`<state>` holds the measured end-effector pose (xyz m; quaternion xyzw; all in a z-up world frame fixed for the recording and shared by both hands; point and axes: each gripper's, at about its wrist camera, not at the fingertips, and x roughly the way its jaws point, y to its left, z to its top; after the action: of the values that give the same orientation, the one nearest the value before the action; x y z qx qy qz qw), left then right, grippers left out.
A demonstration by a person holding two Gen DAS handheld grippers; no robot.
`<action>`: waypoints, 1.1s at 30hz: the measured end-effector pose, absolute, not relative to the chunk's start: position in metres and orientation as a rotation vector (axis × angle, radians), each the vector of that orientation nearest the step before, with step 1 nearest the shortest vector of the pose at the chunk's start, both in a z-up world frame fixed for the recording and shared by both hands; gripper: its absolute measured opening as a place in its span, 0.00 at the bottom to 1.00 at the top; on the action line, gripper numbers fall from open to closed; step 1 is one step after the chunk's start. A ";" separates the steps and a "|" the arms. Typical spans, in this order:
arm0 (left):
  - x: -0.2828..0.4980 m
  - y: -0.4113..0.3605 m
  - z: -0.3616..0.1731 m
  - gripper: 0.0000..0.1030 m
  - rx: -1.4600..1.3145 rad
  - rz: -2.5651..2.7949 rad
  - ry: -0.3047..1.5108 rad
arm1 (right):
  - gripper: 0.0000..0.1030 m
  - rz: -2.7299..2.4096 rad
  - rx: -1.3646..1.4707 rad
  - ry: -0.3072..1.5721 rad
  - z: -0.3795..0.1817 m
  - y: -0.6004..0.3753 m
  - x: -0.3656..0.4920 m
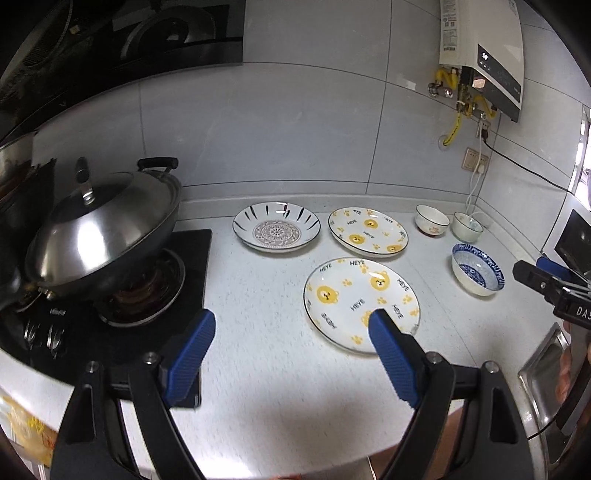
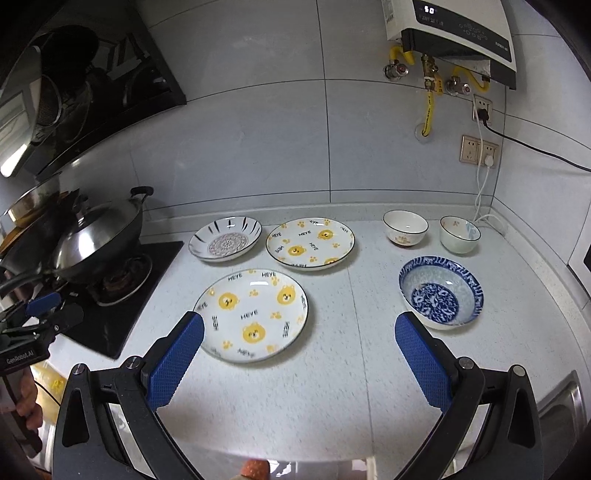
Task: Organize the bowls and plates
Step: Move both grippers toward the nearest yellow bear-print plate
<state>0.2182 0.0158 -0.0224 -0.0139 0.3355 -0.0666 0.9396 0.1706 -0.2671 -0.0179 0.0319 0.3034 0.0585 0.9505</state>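
Note:
Three plates lie on the white counter: a near bear plate (image 1: 360, 301) (image 2: 255, 314), a far bear plate (image 1: 367, 230) (image 2: 310, 243) and a mandala plate (image 1: 276, 230) (image 2: 225, 240). To the right stand a blue patterned bowl (image 1: 478, 273) (image 2: 441, 291) and two small white bowls (image 1: 432, 219) (image 2: 405, 227), (image 1: 467, 226) (image 2: 460, 234). My left gripper (image 1: 291, 328) is open, hovering over the counter, its right finger overlapping the near bear plate's front edge. My right gripper (image 2: 299, 328) is open between the near bear plate and the blue bowl. Each gripper holds nothing.
A lidded steel wok (image 1: 99, 236) (image 2: 96, 236) sits on the black gas hob (image 1: 110, 314) (image 2: 122, 295) at the left. A water heater (image 1: 484, 55) (image 2: 454, 29) with pipes and cables hangs on the tiled wall. A steel sink (image 1: 543, 373) (image 2: 565, 402) edge lies at the right.

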 end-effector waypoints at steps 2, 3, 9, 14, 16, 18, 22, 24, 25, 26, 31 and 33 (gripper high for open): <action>0.239 0.022 -0.024 0.83 -0.021 -0.148 0.681 | 0.99 0.098 0.066 0.625 -0.018 -0.259 0.186; 0.251 0.027 -0.025 0.83 -0.021 -0.158 0.683 | 0.99 0.085 0.064 0.629 -0.017 -0.254 0.195; 0.290 0.039 -0.029 0.83 -0.019 -0.206 0.693 | 0.99 0.049 0.056 0.653 -0.019 -0.231 0.232; 0.313 0.044 -0.035 0.83 -0.022 -0.230 0.707 | 0.99 0.034 0.049 0.673 -0.024 -0.217 0.252; 0.319 0.045 -0.038 0.83 -0.028 -0.239 0.717 | 0.99 0.028 0.041 0.682 -0.026 -0.214 0.257; 0.324 0.044 -0.041 0.83 -0.026 -0.247 0.724 | 0.99 0.022 0.035 0.691 -0.028 -0.212 0.262; 0.334 0.038 -0.047 0.83 -0.026 -0.260 0.741 | 0.99 0.014 0.033 0.713 -0.034 -0.211 0.270; 0.338 0.035 -0.050 0.83 -0.025 -0.261 0.752 | 0.99 0.016 0.031 0.728 -0.039 -0.211 0.275; 0.342 0.033 -0.052 0.83 -0.025 -0.258 0.762 | 0.99 0.017 0.029 0.731 -0.040 -0.212 0.278; 0.344 0.032 -0.054 0.83 -0.026 -0.258 0.767 | 0.99 0.020 0.028 0.739 -0.043 -0.213 0.281; 0.358 0.022 -0.066 0.83 -0.032 -0.236 0.807 | 0.99 0.041 0.037 0.779 -0.058 -0.219 0.298; 0.364 0.018 -0.072 0.83 -0.031 -0.234 0.823 | 0.99 0.053 0.036 0.793 -0.065 -0.222 0.304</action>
<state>0.3644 0.0179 -0.0718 -0.0150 0.3989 -0.1137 0.9098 0.3035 -0.2216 -0.0647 0.0177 0.3860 0.0258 0.9220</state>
